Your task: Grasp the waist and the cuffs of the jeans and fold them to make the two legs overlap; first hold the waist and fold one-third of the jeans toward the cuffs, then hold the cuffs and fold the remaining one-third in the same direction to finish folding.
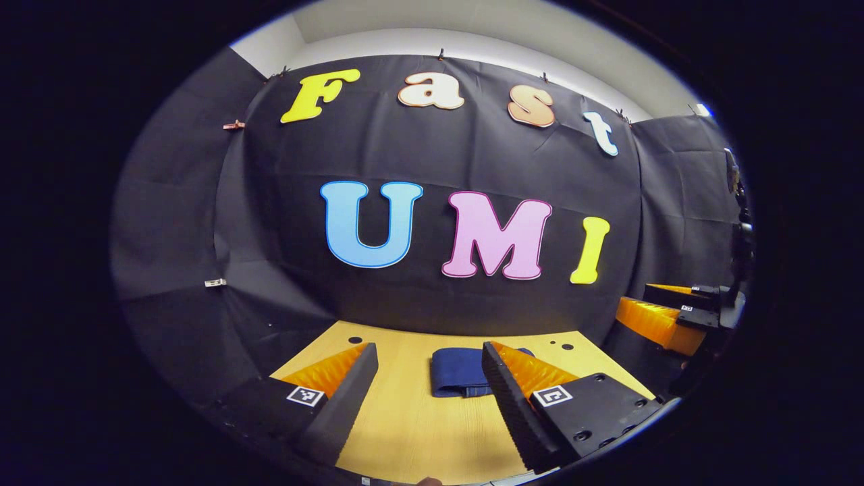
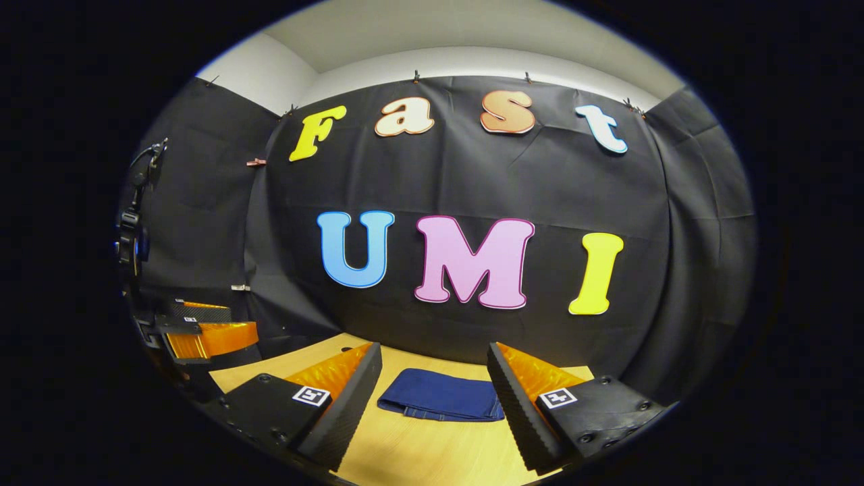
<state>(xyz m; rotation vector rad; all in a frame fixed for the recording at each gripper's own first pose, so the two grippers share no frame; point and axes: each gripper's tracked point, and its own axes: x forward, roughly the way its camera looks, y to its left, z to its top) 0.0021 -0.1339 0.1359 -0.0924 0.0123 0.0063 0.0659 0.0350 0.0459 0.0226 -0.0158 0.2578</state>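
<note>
on the worktop: jeans lie as a compact folded bundle, flat on the wood, toward the wall side.
left gripper: fingers spread wide, holding nothing, raised above and short of the jeans.
right gripper: fingers spread wide, empty, also short of the jeans; seen from the left gripper view it sits off to the right.
stage: judging by the neat bundle, the folds look finished or nearly so.
doing it well: if any edge needs squaring, come in low, pinch only the top layer's edge, and lay it down without dragging the stack.
surface: pale wood grain with a few small dark holes near the wall.
room: black cloth wall behind the jeans, white wall above it.
</note>
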